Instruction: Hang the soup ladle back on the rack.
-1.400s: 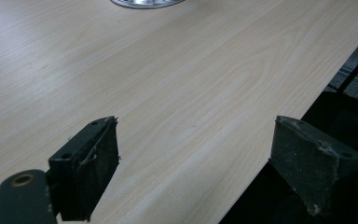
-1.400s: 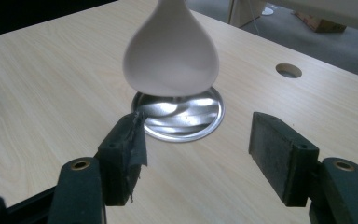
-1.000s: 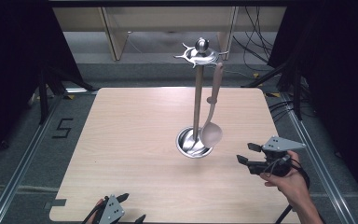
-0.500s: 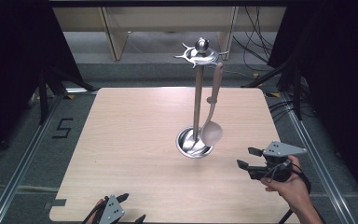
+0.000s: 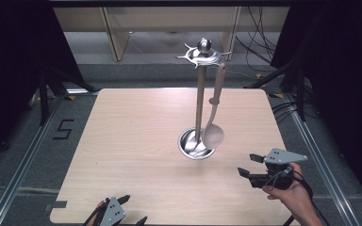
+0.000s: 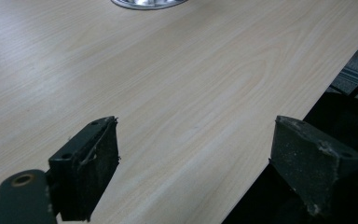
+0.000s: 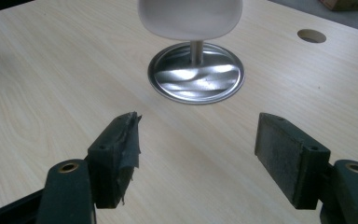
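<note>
The table (image 5: 122, 141) lies bare to the left and near edge; only the metal stand (image 5: 199, 113) and its hanging ladle (image 5: 213, 127) rise right of centre.

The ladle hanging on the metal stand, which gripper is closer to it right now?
Right. The right gripper is just beyond the stand's base from the ladle, jaws open toward it. The left gripper sits at the table's near edge, farther off, also open.

Ladle (image 5: 213, 134) hangs from steel stand (image 5: 199, 108) on wooden table (image 5: 132, 141).

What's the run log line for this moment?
left claw: open, empty | right claw: open, empty, facing stand | ladle: hanging
</note>
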Demonstrator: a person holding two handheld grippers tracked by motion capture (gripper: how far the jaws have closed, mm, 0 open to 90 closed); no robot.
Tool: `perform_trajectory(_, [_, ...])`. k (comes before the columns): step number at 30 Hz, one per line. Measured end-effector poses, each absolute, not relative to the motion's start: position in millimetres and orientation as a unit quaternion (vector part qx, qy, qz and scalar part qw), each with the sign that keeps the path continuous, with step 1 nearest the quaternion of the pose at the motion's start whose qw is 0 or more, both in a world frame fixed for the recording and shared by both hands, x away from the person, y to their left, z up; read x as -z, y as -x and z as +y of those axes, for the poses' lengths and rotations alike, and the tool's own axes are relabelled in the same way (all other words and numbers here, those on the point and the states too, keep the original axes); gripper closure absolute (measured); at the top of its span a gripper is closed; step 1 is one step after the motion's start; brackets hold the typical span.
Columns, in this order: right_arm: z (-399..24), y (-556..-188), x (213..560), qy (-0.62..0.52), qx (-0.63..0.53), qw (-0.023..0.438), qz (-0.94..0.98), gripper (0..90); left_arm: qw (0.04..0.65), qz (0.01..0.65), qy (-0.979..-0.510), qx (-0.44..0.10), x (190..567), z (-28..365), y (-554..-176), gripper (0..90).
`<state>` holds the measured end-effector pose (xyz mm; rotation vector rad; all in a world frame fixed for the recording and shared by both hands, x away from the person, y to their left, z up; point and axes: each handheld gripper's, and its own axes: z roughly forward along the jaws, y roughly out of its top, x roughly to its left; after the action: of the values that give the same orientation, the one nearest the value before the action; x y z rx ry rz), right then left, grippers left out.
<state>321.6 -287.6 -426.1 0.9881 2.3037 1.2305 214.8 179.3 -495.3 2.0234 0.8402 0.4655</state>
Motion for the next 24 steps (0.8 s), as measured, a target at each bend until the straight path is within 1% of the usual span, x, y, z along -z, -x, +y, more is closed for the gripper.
perform_trajectory(3, [-288,-321,430,-0.344,-0.432,0.176,0.815,31.3,0.436,0.337,-0.813,-0.187,495,179,-215,14.7])
perform_trajectory(4, [-287,-319,431,-0.353,-0.431,0.165,0.814,31.2,0.436,0.337,-0.813,-0.187,495,179,-215,14.7])
perform_trajectory(6, [-287,-319,432,-0.346,-0.429,0.17,0.817,31.0,0.436,0.337,-0.813,-0.187,495,179,-215,14.7])
perform_trajectory(7, [-286,-318,433,-0.351,-0.429,0.165,0.816,31.0,0.435,0.337,-0.814,-0.187,495,179,-215,14.7])
perform_trajectory(8, [-287,-318,433,-0.343,-0.431,0.171,0.817,30.8,0.436,0.337,-0.813,-0.187,495,179,-215,14.7])
perform_trajectory(9, [-287,-318,434,-0.343,-0.428,0.165,0.82,30.7,0.439,0.339,-0.811,-0.186,495,179,-215,14.7])
perform_trajectory(16, [-288,-316,444,-0.336,-0.42,0.161,0.827,30.4,0.436,0.336,-0.814,-0.188,495,179,-215,14.8])
perform_trajectory(18, [-288,-313,445,-0.354,-0.422,0.155,0.821,30.3,0.435,0.337,-0.813,-0.187,495,179,-215,14.7])
perform_trajectory(24, [-291,-313,450,-0.35,-0.419,0.16,0.823,30.3,0.434,0.335,-0.815,-0.19,495,179,-215,14.7])
